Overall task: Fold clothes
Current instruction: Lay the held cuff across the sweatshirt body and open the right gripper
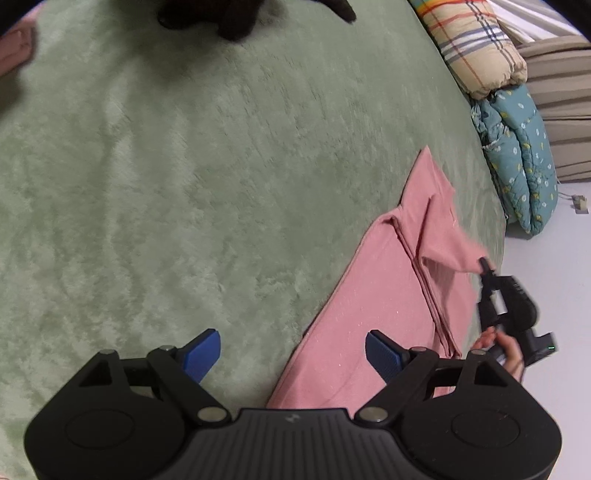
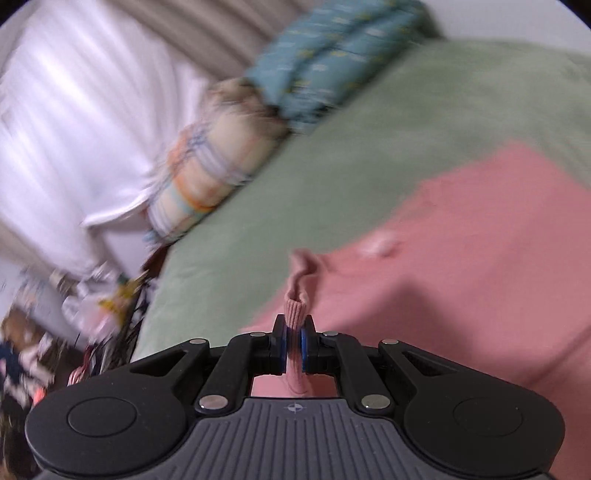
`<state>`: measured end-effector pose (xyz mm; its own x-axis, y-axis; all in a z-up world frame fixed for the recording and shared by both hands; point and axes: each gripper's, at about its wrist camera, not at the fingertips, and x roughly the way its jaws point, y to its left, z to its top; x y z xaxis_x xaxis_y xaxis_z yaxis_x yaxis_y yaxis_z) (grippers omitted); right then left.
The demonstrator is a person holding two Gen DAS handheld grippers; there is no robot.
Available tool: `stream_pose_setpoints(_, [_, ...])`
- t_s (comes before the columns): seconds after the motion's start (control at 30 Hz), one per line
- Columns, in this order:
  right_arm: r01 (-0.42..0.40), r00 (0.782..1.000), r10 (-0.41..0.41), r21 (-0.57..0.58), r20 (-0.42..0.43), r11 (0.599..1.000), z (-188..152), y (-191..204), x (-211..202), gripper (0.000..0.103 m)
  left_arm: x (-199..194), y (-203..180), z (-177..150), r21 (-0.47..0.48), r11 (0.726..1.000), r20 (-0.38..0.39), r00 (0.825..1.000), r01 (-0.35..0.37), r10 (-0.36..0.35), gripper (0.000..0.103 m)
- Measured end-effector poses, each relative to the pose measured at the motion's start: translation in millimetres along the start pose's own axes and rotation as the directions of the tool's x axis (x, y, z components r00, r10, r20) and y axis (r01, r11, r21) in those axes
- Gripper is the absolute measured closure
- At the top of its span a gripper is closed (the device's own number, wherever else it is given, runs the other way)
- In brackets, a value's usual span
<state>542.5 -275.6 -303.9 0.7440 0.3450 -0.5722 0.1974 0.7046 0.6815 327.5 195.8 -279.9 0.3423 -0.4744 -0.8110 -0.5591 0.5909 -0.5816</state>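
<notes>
Left wrist view takes in a wide bed covered by a pale green plush blanket [image 1: 184, 184], the largest thing in sight. On its near right part lies a pink soft knit garment [image 1: 369, 332], spread mostly flat, with a sleeve or corner drawn up off the surface toward the bed's edge. Along the far right edge of the bed sit a rolled cream quilt with plaid stripes [image 1: 476, 48] and, just beside it, a folded teal quilt with small flowers [image 1: 524, 162]. A dark fuzzy thing [image 1: 236, 14] rests at the top of the bed, too cut off to identify.

The left gripper [image 1: 293, 356] hangs over the blanket and the garment's left edge, its blue-padded fingers [image 1: 201, 352] spread wide with nothing between them.

The right gripper [image 2: 294, 349], held by a person's hand [image 1: 508, 354], has its fingers [image 2: 282, 347] pressed nearly together on a ribbed pink cuff [image 2: 294, 312] of the garment, which stands up between the pads. The right wrist view is blurred, so the clutter beside the bed cannot be made out.
</notes>
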Motion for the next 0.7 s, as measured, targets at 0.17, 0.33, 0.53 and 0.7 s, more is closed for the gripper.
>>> stream_pose_setpoints(0.17, [-0.036,0.999,0.038,0.068,-0.018,0.997,-4.4,-23.6,6.0,0.094,7.8,-5.9,-6.3,0.000,1.000,-0.019,1.000,0.003,-0.003,0.017])
stream_pose_setpoints(0.33, [-0.234,0.972,0.235,0.029,-0.019,0.972,-9.5,-6.7,2.7,0.095,13.7,-8.0,-4.9,0.000,1.000,-0.032,0.999,0.001,-0.001,0.017])
stream_pose_setpoints(0.53, [-0.115,0.993,0.115,0.061,-0.005,0.992,-10.1,-18.9,6.0,0.070,18.8,-21.5,3.7,0.043,0.999,-0.016,1.000,0.004,-0.004,0.017])
stream_pose_setpoints(0.7, [0.008,0.999,-0.004,0.081,-0.043,0.997,-15.3,-53.1,-9.1,0.058,37.9,-52.7,25.3,0.133,0.990,0.003,0.999,0.038,-0.039,0.017])
